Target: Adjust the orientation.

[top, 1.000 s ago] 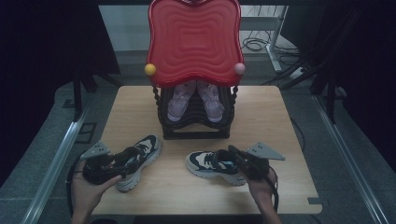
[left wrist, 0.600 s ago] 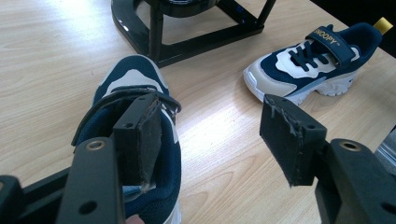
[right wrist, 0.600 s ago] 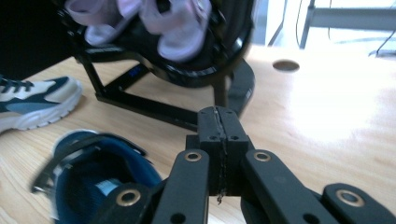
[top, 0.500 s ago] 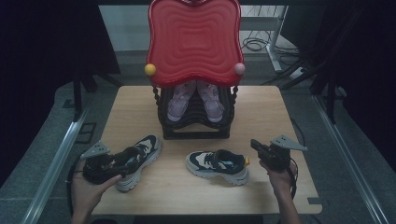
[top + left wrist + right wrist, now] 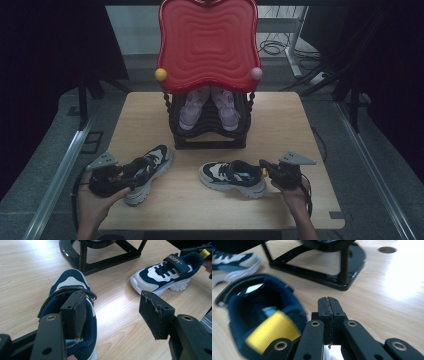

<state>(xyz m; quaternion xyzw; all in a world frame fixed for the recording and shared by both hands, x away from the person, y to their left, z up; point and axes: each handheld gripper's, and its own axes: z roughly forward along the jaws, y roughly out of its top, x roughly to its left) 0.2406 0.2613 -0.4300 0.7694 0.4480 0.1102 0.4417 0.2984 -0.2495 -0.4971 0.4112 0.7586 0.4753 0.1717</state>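
Two navy-and-white child's sneakers lie on the wooden table (image 5: 280, 120). My left gripper (image 5: 129, 173) is at the left sneaker (image 5: 152, 161), which points up and to the right. In the left gripper view that gripper (image 5: 116, 312) is open: one pad (image 5: 76, 315) sits inside the shoe's collar (image 5: 62, 293), the other hangs over bare wood. My right gripper (image 5: 267, 169) is just behind the heel of the right sneaker (image 5: 227, 175). Its jaws (image 5: 329, 305) are shut with nothing between them, beside the shoe's yellow heel tab (image 5: 272, 333).
A black shoe rack (image 5: 210, 135) with a red wavy panel (image 5: 207, 42) stands at the table's middle back and holds two pink shoes (image 5: 192, 107). Its base (image 5: 324, 277) lies close ahead of the right gripper. A round hole (image 5: 387, 249) is in the tabletop.
The right gripper left the right sneaker's heel, swung out to the right, then came back lower to just behind the heel. The left gripper and both sneakers have stayed put.
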